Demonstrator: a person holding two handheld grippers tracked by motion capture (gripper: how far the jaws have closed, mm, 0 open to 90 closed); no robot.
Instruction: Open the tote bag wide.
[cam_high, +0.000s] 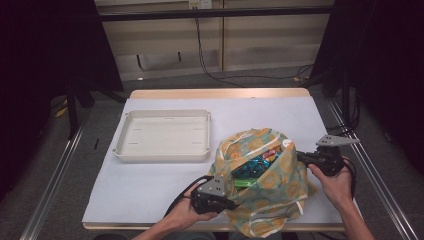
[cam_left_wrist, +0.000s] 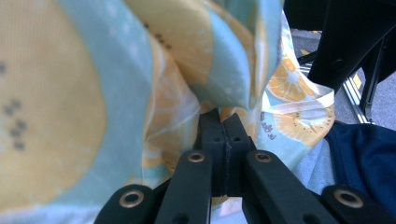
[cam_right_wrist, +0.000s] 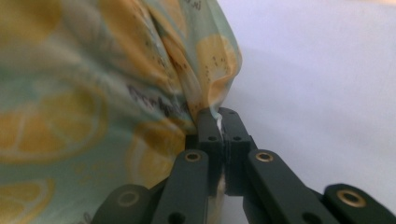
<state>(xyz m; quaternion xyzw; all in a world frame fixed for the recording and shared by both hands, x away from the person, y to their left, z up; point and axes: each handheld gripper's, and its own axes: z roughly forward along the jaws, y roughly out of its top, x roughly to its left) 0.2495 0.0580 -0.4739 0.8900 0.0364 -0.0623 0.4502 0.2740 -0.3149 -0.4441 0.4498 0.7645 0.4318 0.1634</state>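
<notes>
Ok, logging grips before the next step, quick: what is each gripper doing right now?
Left gripper: closed, pinching the bag fabric.
Right gripper: closed, pinching the bag's edge on the other side.

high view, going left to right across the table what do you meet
tray → left gripper → bag → right gripper
</notes>
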